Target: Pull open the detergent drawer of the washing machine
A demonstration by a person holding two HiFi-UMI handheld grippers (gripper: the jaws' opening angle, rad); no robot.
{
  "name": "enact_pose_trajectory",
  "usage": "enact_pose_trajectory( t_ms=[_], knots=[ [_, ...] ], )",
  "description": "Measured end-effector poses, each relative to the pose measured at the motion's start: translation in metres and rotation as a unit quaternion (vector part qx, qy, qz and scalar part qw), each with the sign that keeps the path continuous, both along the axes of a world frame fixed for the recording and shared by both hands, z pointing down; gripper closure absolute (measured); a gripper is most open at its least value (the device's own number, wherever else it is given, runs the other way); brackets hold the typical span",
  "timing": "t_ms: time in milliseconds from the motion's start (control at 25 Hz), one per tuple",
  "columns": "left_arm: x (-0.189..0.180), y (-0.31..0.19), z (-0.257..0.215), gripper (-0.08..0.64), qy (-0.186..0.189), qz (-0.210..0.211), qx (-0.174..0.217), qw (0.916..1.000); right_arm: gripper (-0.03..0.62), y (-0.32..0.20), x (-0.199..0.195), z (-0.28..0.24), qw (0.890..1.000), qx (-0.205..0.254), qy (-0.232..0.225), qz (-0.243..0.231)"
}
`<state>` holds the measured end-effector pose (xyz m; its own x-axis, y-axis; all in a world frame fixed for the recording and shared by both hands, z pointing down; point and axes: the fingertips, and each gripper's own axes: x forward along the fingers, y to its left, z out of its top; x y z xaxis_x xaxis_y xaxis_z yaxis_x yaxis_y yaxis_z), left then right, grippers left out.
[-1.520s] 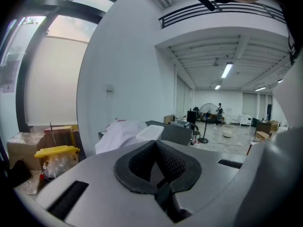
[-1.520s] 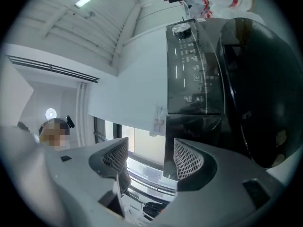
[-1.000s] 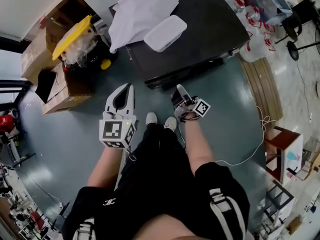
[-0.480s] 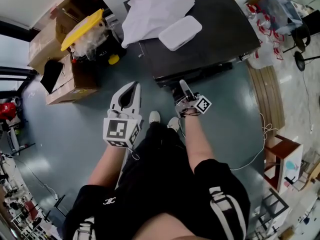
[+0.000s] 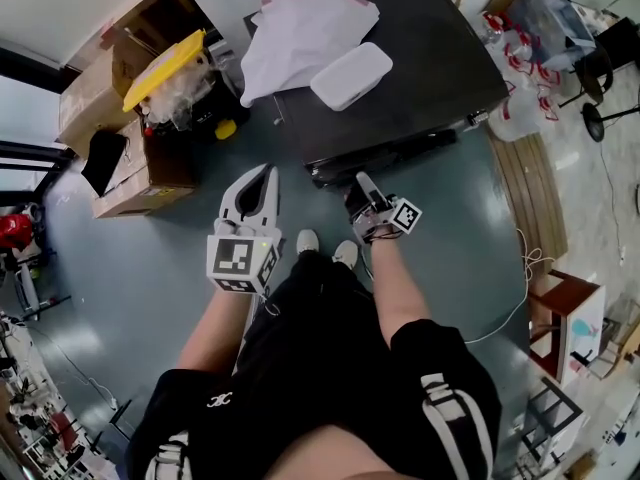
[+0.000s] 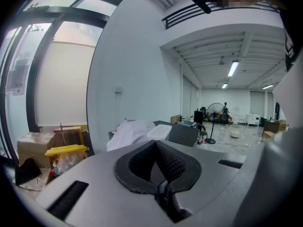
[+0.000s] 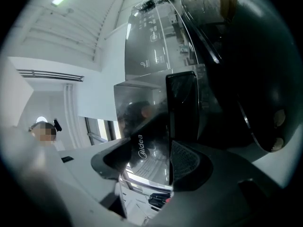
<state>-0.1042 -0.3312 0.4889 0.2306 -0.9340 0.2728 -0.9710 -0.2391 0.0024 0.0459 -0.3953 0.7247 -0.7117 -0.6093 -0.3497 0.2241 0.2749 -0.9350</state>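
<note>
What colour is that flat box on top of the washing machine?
White. The box shows best in the head view, atop the dark washing machine.

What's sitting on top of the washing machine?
A crumpled white heap, cloth or paper, and a white rectangular container beside it, on the dark top of the washing machine. Anything under the heap or inside the container is covered.

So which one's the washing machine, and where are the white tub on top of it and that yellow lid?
washing machine [image 5: 432, 68]: head view, bare dark top panel.
white tub [image 5: 351, 75]: head view, middle of its lid.
yellow lid [image 5: 163, 70]: head view, its flat top.
</note>
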Motion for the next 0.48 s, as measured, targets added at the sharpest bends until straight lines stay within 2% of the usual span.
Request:
enact_pose_trajectory(
  t_ms=[480],
  knots=[
    [0.021, 0.009, 0.002, 0.568, 0.004, 0.016, -0.003, 0.9999, 0.334, 0.053, 0.034, 0.006, 1.000, -0.013, -0.004, 0.008]
  ],
)
